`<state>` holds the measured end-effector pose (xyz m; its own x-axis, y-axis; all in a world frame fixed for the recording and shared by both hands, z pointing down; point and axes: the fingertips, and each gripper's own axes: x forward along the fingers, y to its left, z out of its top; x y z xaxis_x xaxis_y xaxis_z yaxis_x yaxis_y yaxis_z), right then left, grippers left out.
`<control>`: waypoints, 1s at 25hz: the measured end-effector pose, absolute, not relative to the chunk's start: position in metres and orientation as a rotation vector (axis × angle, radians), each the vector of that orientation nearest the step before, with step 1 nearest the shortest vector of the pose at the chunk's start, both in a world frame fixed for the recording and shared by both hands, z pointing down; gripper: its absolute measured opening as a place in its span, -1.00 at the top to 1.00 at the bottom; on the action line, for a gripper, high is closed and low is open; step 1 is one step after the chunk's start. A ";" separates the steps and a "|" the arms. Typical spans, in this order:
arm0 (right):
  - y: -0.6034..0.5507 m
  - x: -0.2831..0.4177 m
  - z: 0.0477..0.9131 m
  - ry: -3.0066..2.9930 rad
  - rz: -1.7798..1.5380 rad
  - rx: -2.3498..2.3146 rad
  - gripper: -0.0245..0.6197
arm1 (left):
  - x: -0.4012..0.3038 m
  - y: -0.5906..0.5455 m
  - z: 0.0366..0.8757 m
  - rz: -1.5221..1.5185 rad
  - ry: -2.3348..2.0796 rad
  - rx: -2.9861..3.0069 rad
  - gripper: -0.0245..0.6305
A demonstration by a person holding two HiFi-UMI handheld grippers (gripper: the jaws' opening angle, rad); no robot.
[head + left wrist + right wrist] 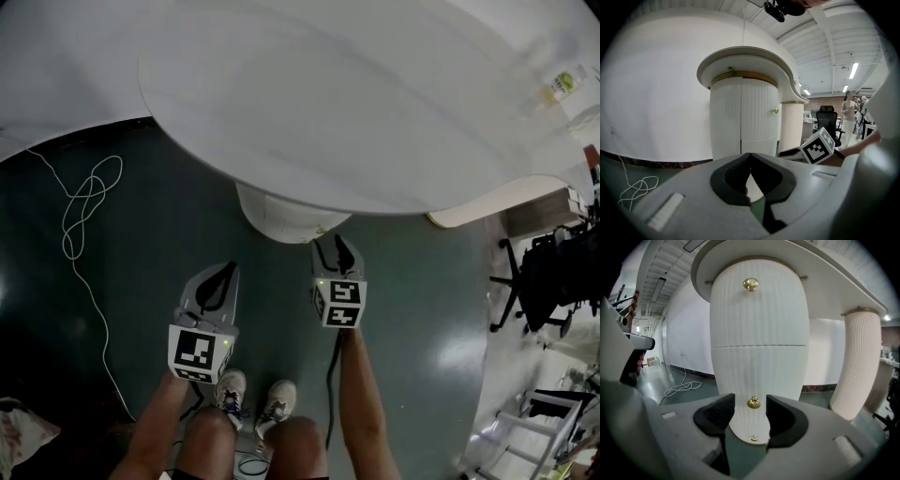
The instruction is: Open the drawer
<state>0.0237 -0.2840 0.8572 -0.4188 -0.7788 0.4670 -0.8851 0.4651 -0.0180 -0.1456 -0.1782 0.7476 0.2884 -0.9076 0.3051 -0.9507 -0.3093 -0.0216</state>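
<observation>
Counter [375, 94]: a broad white curved top that overhangs both grippers, above and ahead of them.
Floor [56, 309]: dark green and glossy, beneath both grippers.
Cabinet [759, 333]: a white fluted round pedestal under the counter, straight ahead of the right gripper and ahead and slightly left of the left gripper [750, 157].
Column [855, 366]: a second fluted white support, right of the cabinet and off to the right of the right gripper.
Upper drawer [759, 310]: the cabinet's top half, above the right gripper's line of sight, with a brass knob [750, 284] near its top.
Lower drawer [759, 376]: the half below the horizontal seam, directly in front of the right gripper and flush with the cabinet front.
Right gripper [750, 404]: released, jaws spread wide. They frame the lower knob without touching it, and nothing is gripped.
Left gripper: clenched, its jaw tips meeting with nothing between them. It sits beside the right gripper and further back from the cabinet.
Cable [84, 206]: a white loop lying on the floor, well to the left of the left gripper.
Lower knob [753, 402]: small, round and brass, on the lower drawer. It shows centred in the gap between the right gripper's jaws, with clear space on both sides.
</observation>
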 end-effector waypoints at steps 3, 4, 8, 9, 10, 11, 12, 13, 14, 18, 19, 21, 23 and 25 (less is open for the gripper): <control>-0.292 0.021 0.869 -2.311 0.390 1.393 0.27 | -0.149 -0.178 0.753 0.393 -1.740 2.378 0.90; -0.295 0.019 0.872 -2.309 0.384 1.388 0.27 | -0.149 -0.178 0.754 0.393 -1.741 2.376 0.90; -0.300 0.019 0.883 -2.290 0.372 1.392 0.34 | -0.151 -0.180 0.757 0.399 -1.736 2.374 0.90; -0.302 0.019 0.883 -2.290 0.370 1.402 0.41 | -0.152 -0.180 0.757 0.401 -1.735 2.374 0.90; -0.303 0.019 0.883 -2.289 0.369 1.407 0.43 | -0.152 -0.181 0.758 0.401 -1.733 2.373 0.90; -0.304 0.018 0.884 -2.284 0.371 1.407 0.44 | -0.153 -0.181 0.759 0.402 -1.733 2.373 0.90; -0.304 0.018 0.885 -2.279 0.372 1.403 0.44 | -0.153 -0.182 0.760 0.403 -1.734 2.373 0.90; -0.305 0.017 0.887 -2.275 0.370 1.399 0.44 | -0.154 -0.182 0.760 0.405 -1.735 2.372 0.90; -0.306 0.016 0.887 -2.273 0.362 1.397 0.52 | -0.154 -0.183 0.761 0.405 -1.736 2.371 0.90; -0.307 0.015 0.887 -2.273 0.365 1.395 0.57 | -0.155 -0.186 0.762 0.400 -1.735 2.367 0.90; -0.307 0.015 0.888 -2.274 0.370 1.392 0.57 | -0.155 -0.187 0.763 0.399 -1.735 2.366 0.90; -0.307 0.015 0.888 -2.278 0.367 1.385 0.57 | -0.156 -0.187 0.765 0.402 -1.734 2.365 0.90; -0.307 0.014 0.888 -2.282 0.362 1.379 0.58 | -0.155 -0.188 0.767 0.401 -1.732 2.364 0.90; -0.307 0.014 0.887 -2.284 0.362 1.375 0.58 | -0.153 -0.187 0.767 0.400 -1.728 2.366 0.90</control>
<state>0.0143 -0.3067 0.8872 -0.4039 -0.7656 0.5008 -0.8828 0.4697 0.0060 -0.1533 -0.1874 0.7670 0.2864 -0.9024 0.3219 -0.9521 -0.3055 -0.0095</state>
